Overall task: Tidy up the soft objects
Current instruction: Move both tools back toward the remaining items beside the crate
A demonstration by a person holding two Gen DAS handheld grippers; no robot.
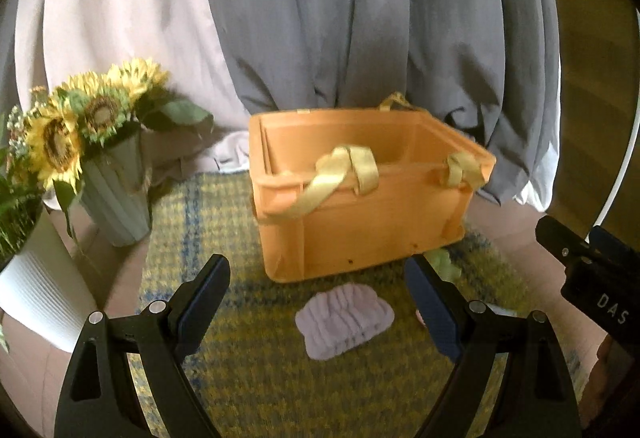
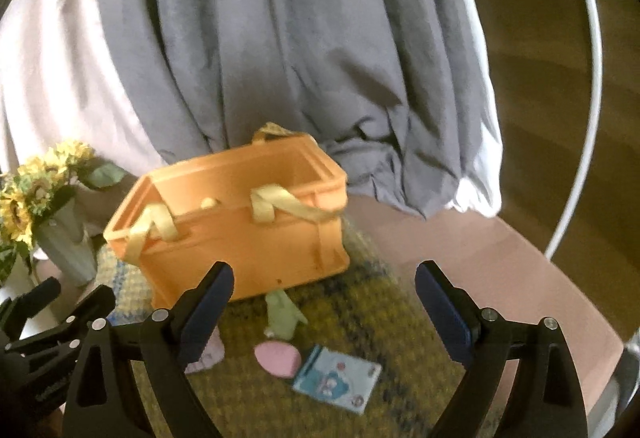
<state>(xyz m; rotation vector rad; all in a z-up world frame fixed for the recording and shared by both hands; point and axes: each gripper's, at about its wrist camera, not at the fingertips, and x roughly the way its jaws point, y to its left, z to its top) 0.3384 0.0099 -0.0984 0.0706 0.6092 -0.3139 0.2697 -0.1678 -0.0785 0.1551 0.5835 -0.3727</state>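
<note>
Orange, our crate stands on the desk's woven mat, with both our left gripper and right gripper spread apart, empty, above a lilac cloth.

At the right edge of the left wrist view, the right gripper carries white letters reading "DAS" on its black body. The pale blue packet, low in the right wrist view, bears a cartoon print; no words are legible there.
</note>
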